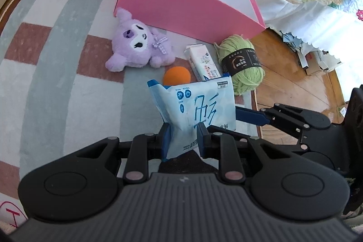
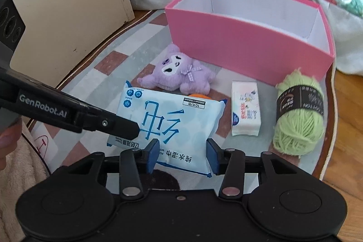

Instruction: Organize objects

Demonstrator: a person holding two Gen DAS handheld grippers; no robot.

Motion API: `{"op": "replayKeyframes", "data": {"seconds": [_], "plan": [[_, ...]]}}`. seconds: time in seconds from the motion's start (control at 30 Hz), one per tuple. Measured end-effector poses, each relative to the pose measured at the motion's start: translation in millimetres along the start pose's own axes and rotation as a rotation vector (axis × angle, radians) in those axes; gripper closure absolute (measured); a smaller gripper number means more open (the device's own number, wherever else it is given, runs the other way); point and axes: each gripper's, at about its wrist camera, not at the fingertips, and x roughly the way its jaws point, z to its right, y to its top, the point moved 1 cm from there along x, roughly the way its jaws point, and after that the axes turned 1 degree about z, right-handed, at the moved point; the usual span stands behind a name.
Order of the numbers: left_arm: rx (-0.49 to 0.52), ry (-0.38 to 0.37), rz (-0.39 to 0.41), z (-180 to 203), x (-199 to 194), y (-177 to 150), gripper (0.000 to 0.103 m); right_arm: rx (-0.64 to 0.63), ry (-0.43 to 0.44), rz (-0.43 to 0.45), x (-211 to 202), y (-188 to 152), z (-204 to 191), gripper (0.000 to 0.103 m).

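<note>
Left hand-held gripper: black linkage arms, blue finger pads, pinkish-silver rivets, two round discs at 7 and 5 o'clock.
Right hand-held gripper: same black body, blue pads.
Marking: white "GenRobot.AI" lettering at 9 o'clock.
Skin: fingertip at 8 o'clock.

Both wrist cameras look down, close, across the striped checked rug toward the open pink cardboard box, sharing it.
</note>
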Motion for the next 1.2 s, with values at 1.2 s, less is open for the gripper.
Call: {"op": "replayKeyframes", "data": {"seconds": [1.2], "plan": [[0.189,0.09,0.13,69.6,-88.2,41.9,0.078,-0.036,0.027,0.232,-71.9,42.5,-18.6,0.043]]}}
